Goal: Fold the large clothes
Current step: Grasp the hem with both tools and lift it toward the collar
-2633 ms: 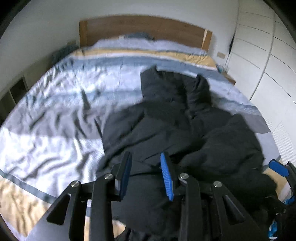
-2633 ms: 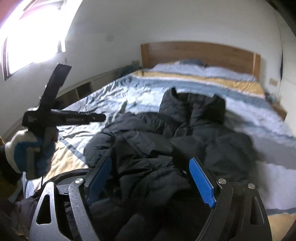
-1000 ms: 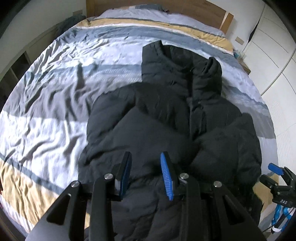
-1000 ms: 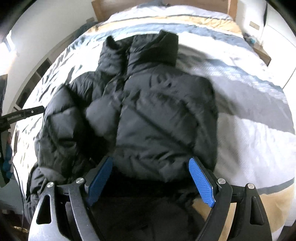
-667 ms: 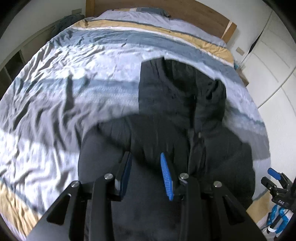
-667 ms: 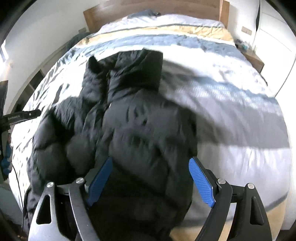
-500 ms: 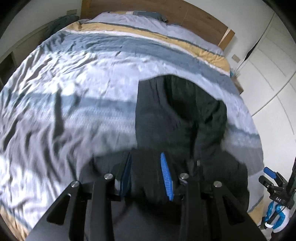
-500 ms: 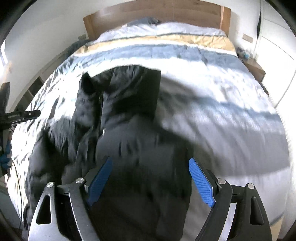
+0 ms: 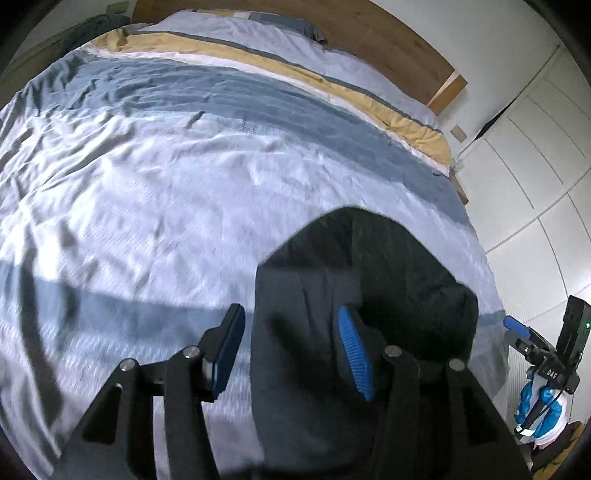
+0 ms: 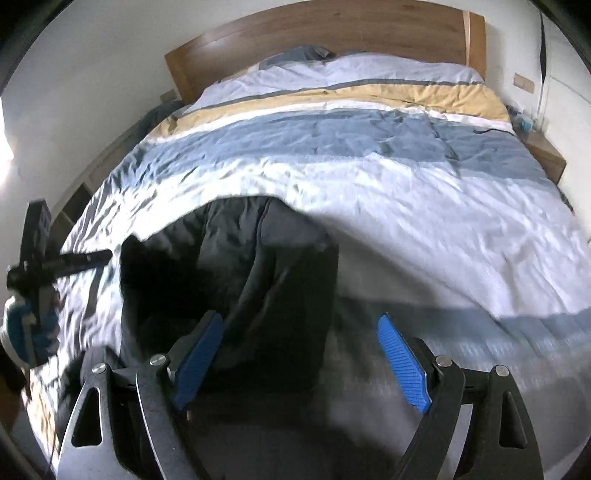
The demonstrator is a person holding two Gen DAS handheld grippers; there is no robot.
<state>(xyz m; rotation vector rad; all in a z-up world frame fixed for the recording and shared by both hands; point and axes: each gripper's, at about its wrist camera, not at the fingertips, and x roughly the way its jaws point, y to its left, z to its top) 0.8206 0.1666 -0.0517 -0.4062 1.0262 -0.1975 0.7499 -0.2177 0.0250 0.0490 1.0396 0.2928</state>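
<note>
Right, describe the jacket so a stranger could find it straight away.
Start at the wide bed with the wooden headboard and striped blue, white and yellow cover. On the end of it nearest the cameras lies a black puffy jacket, collar toward the headboard. It is the only dark, bulky thing on that pale bedding.

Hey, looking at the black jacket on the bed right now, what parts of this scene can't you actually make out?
- Black jacket, left wrist view: lower body cut off by the bottom edge and hidden behind the left gripper.
- Jacket, right wrist view: motion-blurred; sleeves and hem unclear below the right gripper.
- Bedside table: items on it too small.
</note>
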